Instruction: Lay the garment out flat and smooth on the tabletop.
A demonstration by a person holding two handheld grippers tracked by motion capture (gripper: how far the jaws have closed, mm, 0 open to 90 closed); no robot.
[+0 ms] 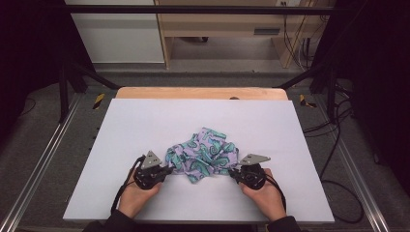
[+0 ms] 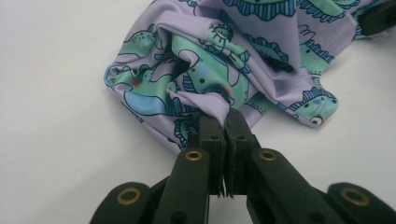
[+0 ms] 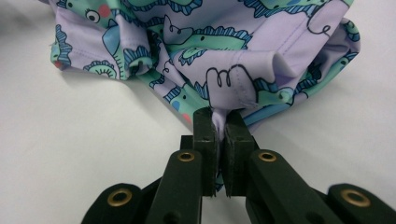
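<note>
The crumpled dinosaur-print cloth [image 1: 203, 154] lies alone on the white table [image 1: 145, 121] — nothing crowds it. The left gripper [image 1: 167, 170] and right gripper [image 1: 233, 173] each pinch its near edge; grey floor and cables [image 1: 338, 145] surround the table.

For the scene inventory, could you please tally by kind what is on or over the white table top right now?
Patterned cloth, crumpled, lilac with teal figures: 1
Handheld grippers, each pinched shut on an edge of the cloth: 2, the left gripper and the right gripper
Person's hands holding them: 2, the left hand and the right hand
Total: 5
</note>
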